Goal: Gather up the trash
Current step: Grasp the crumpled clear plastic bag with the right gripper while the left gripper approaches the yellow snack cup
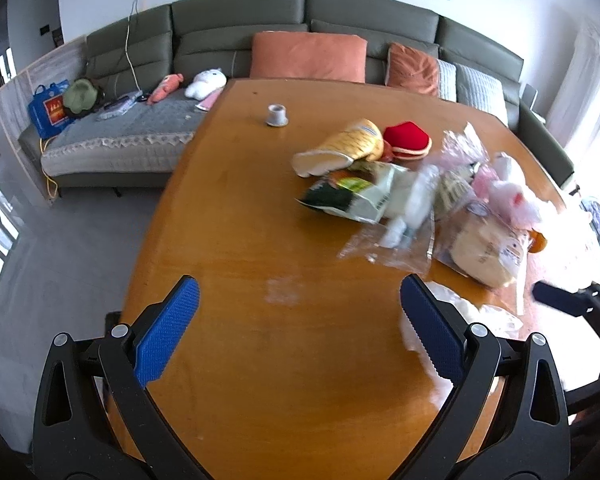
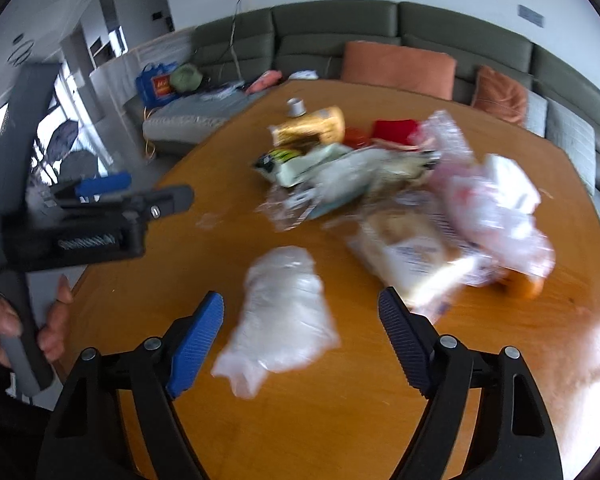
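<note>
A heap of trash lies on the wooden table (image 1: 240,208): a green snack bag (image 1: 352,194), clear wrappers (image 1: 392,248), a bread bag (image 1: 484,256) and pink plastic bags (image 1: 508,196). A crumpled white plastic bag (image 2: 284,316) lies apart, right in front of my right gripper (image 2: 300,328), which is open with the bag between its fingers, not gripped. My left gripper (image 1: 300,316) is open and empty over bare table, left of the heap. The white bag also shows by its right finger (image 1: 472,312). The left gripper shows in the right wrist view (image 2: 100,200).
A yellow plush slipper (image 1: 340,148) and a red item (image 1: 406,140) lie behind the heap. A small grey cup (image 1: 277,114) stands farther back. A green sofa (image 1: 260,28) with orange cushions (image 1: 308,56) surrounds the table. An orange (image 2: 524,286) lies at the right.
</note>
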The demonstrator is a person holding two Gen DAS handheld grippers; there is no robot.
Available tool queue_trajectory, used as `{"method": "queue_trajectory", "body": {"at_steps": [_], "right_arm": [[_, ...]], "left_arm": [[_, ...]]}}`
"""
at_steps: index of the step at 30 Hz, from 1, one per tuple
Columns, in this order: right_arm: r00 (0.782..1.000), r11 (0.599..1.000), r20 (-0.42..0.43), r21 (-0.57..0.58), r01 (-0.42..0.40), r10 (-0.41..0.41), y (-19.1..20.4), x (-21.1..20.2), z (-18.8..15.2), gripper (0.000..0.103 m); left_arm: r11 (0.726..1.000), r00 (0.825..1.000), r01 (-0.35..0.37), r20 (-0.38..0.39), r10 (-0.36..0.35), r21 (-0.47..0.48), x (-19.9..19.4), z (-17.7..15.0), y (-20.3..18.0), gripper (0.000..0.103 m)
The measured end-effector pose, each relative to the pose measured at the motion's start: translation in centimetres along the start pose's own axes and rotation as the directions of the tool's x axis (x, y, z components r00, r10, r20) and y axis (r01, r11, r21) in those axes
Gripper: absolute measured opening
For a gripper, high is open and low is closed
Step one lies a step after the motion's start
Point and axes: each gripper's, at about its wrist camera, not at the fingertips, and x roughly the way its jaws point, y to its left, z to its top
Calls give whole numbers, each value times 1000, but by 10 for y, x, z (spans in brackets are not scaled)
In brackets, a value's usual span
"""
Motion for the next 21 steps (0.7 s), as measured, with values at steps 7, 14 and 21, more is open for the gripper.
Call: {"method": "queue_trajectory", "body": {"at_steps": [7,14,21], "right_arm": [[992,999,-116,20,41,-39,9,50,3,61],[993,995,-108,87,57,-48,8,43,8,47],[997,988,18,140,71,-74,-2,-5,43,47]], "left_arm": [[1000,1000,10,11,-11,22,-2,10,25,97],[998,998,53,16,-54,33,7,29,39,97],[991,996,88,-5,-88,99,29,53,31,97]]}}
